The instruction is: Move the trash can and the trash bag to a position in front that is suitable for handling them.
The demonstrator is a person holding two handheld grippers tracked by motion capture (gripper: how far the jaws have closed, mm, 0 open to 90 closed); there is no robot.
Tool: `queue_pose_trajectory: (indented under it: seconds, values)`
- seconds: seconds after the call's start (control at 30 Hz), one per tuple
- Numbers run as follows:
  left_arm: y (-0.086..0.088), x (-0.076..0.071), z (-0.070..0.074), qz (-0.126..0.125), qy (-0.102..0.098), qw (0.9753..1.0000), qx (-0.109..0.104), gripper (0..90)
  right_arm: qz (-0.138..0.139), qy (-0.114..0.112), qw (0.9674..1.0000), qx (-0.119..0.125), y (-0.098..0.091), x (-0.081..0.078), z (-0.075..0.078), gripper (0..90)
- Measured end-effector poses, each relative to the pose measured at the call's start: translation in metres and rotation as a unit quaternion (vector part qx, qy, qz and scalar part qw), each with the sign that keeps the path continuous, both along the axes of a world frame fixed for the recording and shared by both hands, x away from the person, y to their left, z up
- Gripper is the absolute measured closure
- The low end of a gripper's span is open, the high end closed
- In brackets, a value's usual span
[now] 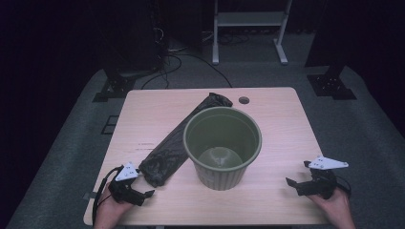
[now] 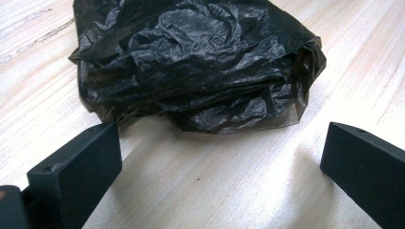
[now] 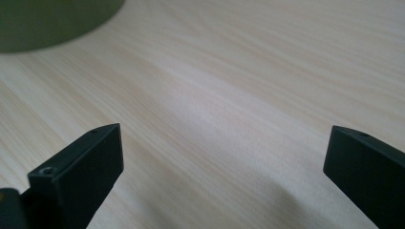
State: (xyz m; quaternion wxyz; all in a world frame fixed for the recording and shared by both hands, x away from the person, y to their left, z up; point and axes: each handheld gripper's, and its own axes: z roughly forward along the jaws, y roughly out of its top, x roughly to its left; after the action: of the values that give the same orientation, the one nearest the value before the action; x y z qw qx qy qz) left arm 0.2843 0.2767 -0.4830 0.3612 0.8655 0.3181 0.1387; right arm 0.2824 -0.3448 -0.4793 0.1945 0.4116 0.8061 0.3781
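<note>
Resting low on a pale wooden bench (image 1: 143,114), the left tool (image 2: 215,157) sat with its jaws spread wide, just short of a crumpled black plastic bag (image 2: 196,62) (rolled long, lying beside an upright olive-green bin (image 1: 222,145)). The right tool (image 3: 222,162), jaws equally apart, faced bare wood near the bin.

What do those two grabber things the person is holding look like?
Each is a black handheld tool. The left gripper has a pale grey three-cornered plate on top and a black cable looping from it off the table edge. The right gripper wears the same grey plate, with a black cable curling behind it. Up close, the jaws are flat, matte black rectangular blocks with a small round hole near the tip. No sleeves are visible.
</note>
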Motion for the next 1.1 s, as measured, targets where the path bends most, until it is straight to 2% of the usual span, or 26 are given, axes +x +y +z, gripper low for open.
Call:
queue_pose_trajectory:
  seconds: [0.1, 0.2, 0.23, 0.27, 0.3, 0.5, 0.6, 0.7, 0.87, 1.1]
  values:
    - [0.001, -0.001, 0.001, 0.001, 0.003, 1.0, 0.001, 0.0, -0.005, 0.014, 0.9999, -0.006, -0.001, 0.001, -0.007, 0.0]
    - [0.0, -0.003, 0.003, -0.003, 0.002, 1.0, 0.0, 0.0, -0.014, 0.029, 0.9992, -0.023, 0.001, 0.005, -0.009, 0.0]
    - [0.001, -0.005, 0.007, -0.004, -0.003, 1.0, -0.002, 0.0, -0.015, 0.039, 0.9989, -0.02, 0.001, 0.007, -0.009, 0.0]
    - [0.001, -0.005, 0.007, -0.004, -0.003, 1.0, -0.002, 0.0, -0.015, 0.039, 0.9989, -0.02, 0.0, 0.008, -0.009, 0.0]
    - [0.003, -0.008, 0.011, -0.003, -0.007, 0.9999, -0.015, 0.0, -0.015, 0.039, 0.9989, -0.02, 0.0, 0.008, -0.009, 0.0]
    - [0.008, -0.011, 0.02, 0.003, -0.009, 0.9995, -0.03, 0.0, -0.009, 0.039, 0.999, -0.02, 0.0, 0.009, -0.009, 0.0]
    - [0.006, -0.011, 0.029, 0.003, -0.009, 0.9987, -0.049, 0.0, -0.008, 0.038, 0.999, -0.02, 0.0, 0.009, -0.009, 0.0]
    - [0.002, -0.011, 0.035, 0.002, -0.012, 0.9987, -0.049, 0.0, -0.008, 0.039, 0.999, -0.02, 0.0, 0.009, -0.009, 0.0]
    - [-0.01, -0.001, 0.044, -0.005, -0.013, 0.9983, -0.056, 0.0, -0.008, 0.039, 0.999, -0.02, 0.0, 0.009, -0.009, 0.0]
    - [-0.029, 0.018, 0.052, -0.008, -0.014, 0.9987, -0.049, 0.0, -0.008, 0.039, 0.999, -0.02, 0.0, 0.009, -0.009, 0.0]
